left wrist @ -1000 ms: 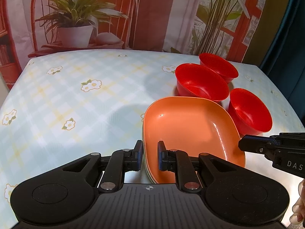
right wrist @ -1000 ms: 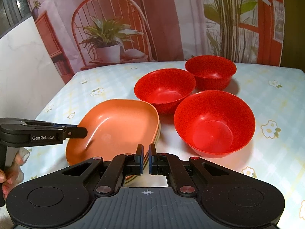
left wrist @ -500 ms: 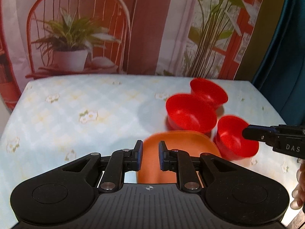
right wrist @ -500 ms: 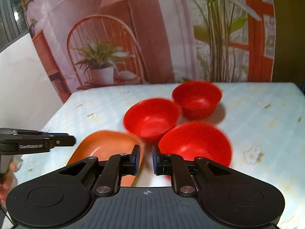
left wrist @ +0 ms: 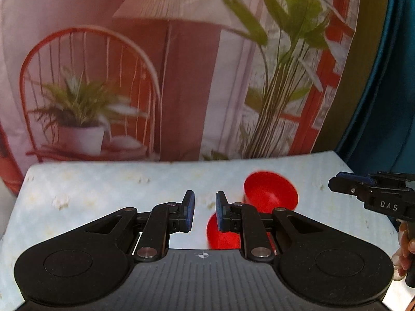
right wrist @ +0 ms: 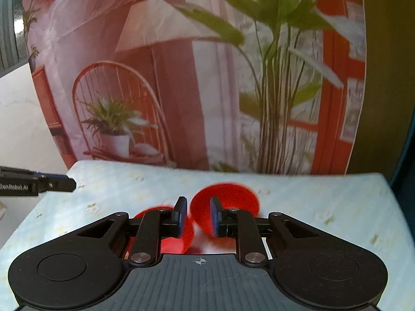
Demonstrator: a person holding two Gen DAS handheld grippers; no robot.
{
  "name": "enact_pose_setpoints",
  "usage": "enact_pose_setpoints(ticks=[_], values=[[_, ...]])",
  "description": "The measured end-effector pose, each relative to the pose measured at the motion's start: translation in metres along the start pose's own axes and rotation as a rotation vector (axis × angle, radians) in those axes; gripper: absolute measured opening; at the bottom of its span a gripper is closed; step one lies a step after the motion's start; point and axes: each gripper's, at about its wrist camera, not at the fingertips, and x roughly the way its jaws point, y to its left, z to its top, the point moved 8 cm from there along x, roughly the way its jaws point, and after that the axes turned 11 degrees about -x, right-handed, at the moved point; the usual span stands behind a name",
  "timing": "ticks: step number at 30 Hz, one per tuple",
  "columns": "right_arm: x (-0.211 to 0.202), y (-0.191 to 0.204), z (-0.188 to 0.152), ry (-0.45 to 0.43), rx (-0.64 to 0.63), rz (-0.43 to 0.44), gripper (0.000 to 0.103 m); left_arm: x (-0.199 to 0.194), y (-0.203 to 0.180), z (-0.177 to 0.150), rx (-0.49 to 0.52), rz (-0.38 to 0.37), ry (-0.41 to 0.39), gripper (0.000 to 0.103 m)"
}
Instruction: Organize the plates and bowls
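- 2 glossy red plastic-looking bowls are seen in the left wrist view: the far red bowl (left wrist: 271, 191) at centre right, and the near red bowl (left wrist: 223, 234) low in the frame, partly hidden behind the right-hand finger. Both are blurred.
- In the right wrist view the same 2 are shown at lower centre, the far red bowl (right wrist: 225, 207) between and behind the fingers, the near red bowl (right wrist: 171, 238) behind the left-hand finger.
- The bowls rest on a table covered with a pale blue floral checked cloth (left wrist: 103, 186). No plates are in view now.
- The bowls are judged light, stiff and smooth, so a slippery wall is expected; the rim would best be pinched, with 1 finger inside and 1 outside.
- The left gripper (left wrist: 205, 211) is held with a narrow gap between its fingers; nothing is gripped or touched.
- The right gripper (right wrist: 197, 215) is parted somewhat more widely, and is likewise empty, above the table.
- Each gripper is also seen at the edge of the other's view, well apart from the bowls.
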Motion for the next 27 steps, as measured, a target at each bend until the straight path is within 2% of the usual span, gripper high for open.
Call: enact_pose_setpoints(ticks=[7,9,14,19,21,23,27], values=[[0.015,-0.036,0.033,-0.028,-0.009,-0.055,0.023,0.022,-0.026,0.04,0.022,0.012,-0.042,0.019],[0.021,-0.048,0.041,-0.037,0.008,-0.067,0.031,0.031,-0.033,0.051,0.023,0.012,-0.054,0.019],[0.042,-0.067,0.046,-0.035,0.015,-0.079,0.034,0.063,-0.045,0.062,0.011,0.017,-0.043,0.02],[0.073,-0.076,0.023,0.024,0.043,-0.069,0.034,0.11,-0.048,0.043,-0.01,-0.006,0.048,0.021],[0.084,-0.079,0.009,0.053,0.061,-0.067,0.034,0.129,-0.051,0.03,-0.003,-0.014,0.089,0.031],[0.095,-0.082,-0.005,0.082,0.09,-0.064,0.034,0.145,-0.054,0.018,0.0,-0.034,0.122,0.035],[0.112,-0.082,-0.029,0.133,0.15,-0.049,0.034,0.173,-0.059,-0.003,0.011,-0.062,0.185,0.035]])
